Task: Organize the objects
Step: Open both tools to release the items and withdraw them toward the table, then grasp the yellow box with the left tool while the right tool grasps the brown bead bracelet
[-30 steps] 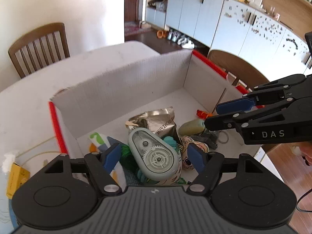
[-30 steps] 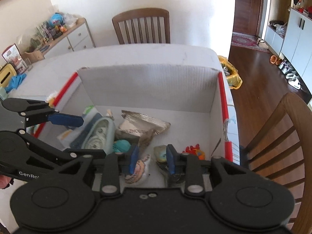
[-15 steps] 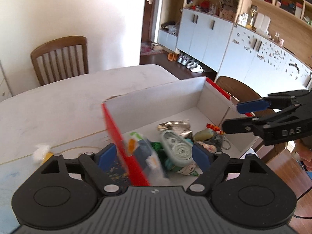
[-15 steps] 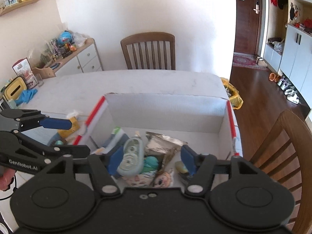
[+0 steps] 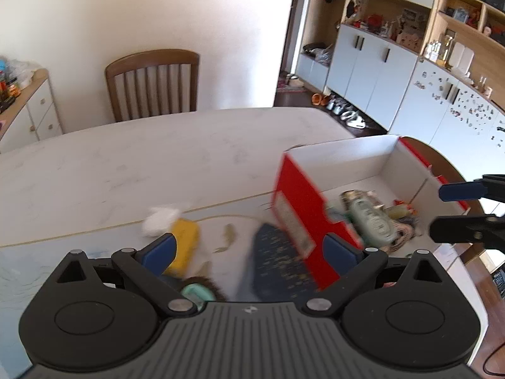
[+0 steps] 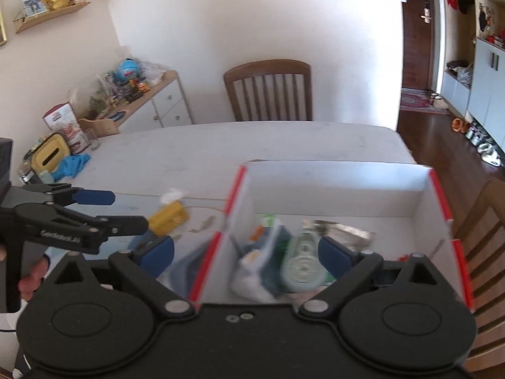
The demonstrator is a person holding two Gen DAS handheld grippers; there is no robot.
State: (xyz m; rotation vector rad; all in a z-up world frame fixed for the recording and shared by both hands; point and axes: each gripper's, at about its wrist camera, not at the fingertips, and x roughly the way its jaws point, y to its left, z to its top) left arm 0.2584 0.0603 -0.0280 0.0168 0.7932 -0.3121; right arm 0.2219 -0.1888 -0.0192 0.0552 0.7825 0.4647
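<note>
Change: a second ago both grippers hung low over the box, the right one nearly closed; now both have drawn back and up, and the right one has opened.
Meaning: judged from that, a drop into the box is done and the next pick is starting, probably among the loose things left of the box.
Left gripper: wide open, holding nothing, above the desk just outside the box's left wall.
Right gripper: wide open, empty, over the box's near left corner.
Box: red outside, white inside, open top, on the right part of the desk; long axis runs away from the right camera.
Tape dispenser: pale green, lying inside the box on a heap of small things, long axis pointing toward the far wall.
Still outside: a yellow block touching a white wad, a dark blue patterned thing against the box wall; blurred.
</note>
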